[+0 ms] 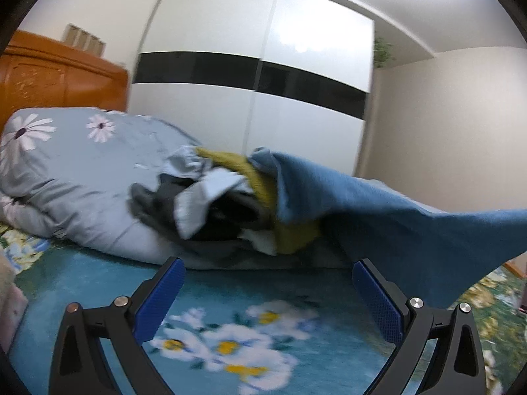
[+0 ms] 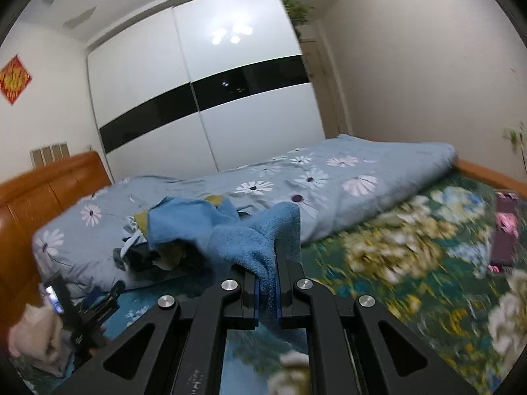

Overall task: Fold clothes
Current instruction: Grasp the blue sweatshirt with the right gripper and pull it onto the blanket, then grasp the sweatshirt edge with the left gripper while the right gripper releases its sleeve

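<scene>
1. On the bed (image 2: 428, 230), against the rolled quilt (image 2: 329, 177) near the headboard (image 2: 49, 194), sits a pile (image 1: 214, 204) of mixed clothes: grey, pale and mustard pieces.
2. Right claw (image 2: 267, 293) is pinched tight on one end of a blue cloth (image 1: 395, 223), which runs from the pile out toward the bed's open sheet.
3. Left claw (image 1: 268, 299) is spread wide and grips nothing; it hangs low over the floral sheet, just short of the pile, with the blue cloth passing close by its right finger.
4. The step looks like drawing the blue cloth free of the pile. Pull it slowly and level so the mustard piece (image 1: 260, 177) lying against it does not drag along.
5. Bring the left claw to a far corner of the cloth once clear, so both ends can be spread flat on the sheet before any fold.
6. Motion blur hides the cloth's hem, so its true corner cannot be told.
</scene>
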